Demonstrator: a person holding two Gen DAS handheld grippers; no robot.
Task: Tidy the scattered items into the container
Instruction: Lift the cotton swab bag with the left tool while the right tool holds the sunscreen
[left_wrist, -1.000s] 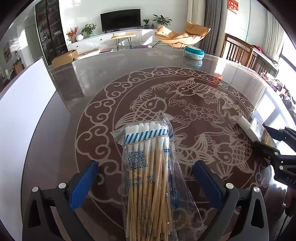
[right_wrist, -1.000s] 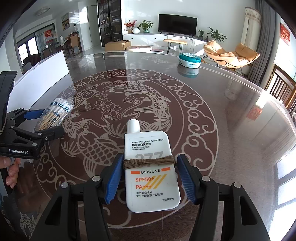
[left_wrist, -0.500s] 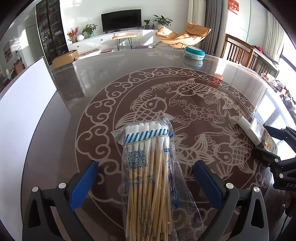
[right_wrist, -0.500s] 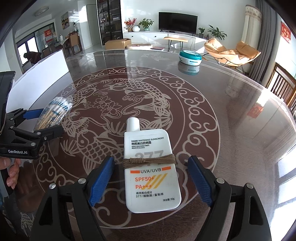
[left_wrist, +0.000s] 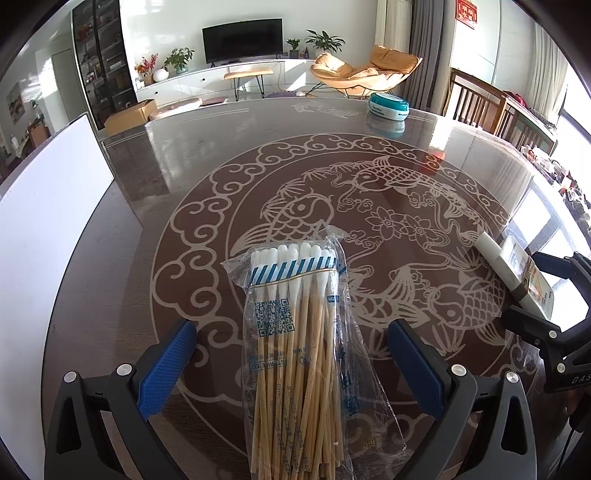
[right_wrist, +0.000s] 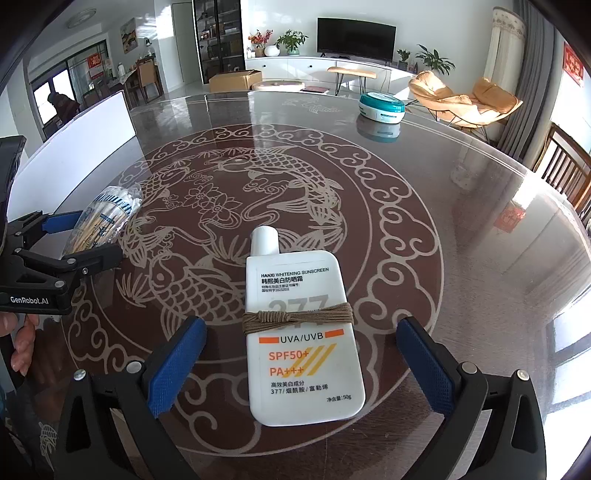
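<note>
My right gripper (right_wrist: 301, 363) has its fingers (right_wrist: 175, 363) spreading to full width, and the white sunscreen tube (right_wrist: 303, 343) lies flat on the surface (right_wrist: 461, 229) between them, touched by neither pad. Its cap points away from me, and a band of brown cord (right_wrist: 297, 317) is wound around its middle.

My left gripper (left_wrist: 291, 369) is wide too. The bag of cotton swabs (left_wrist: 295, 339) lies lengthwise between its fingers (left_wrist: 168, 367), cotton tips pointing away, clear of both pads. Its loose plastic spills toward the right-hand finger.

So neither item is held; I judge both are bracketed and waiting for a grasp. I can't pick out the container with certainty. The white panel (left_wrist: 48, 229) beyond my left finger may be its wall, but I only see a flat face. A teal and white round case (right_wrist: 382, 107) sits far ahead, well apart from everything.

Next I'd close on the tube just ahead of the cord, squarely across its flat sides. The swab bag needs a grip on the sticks, not the slack film.
</note>
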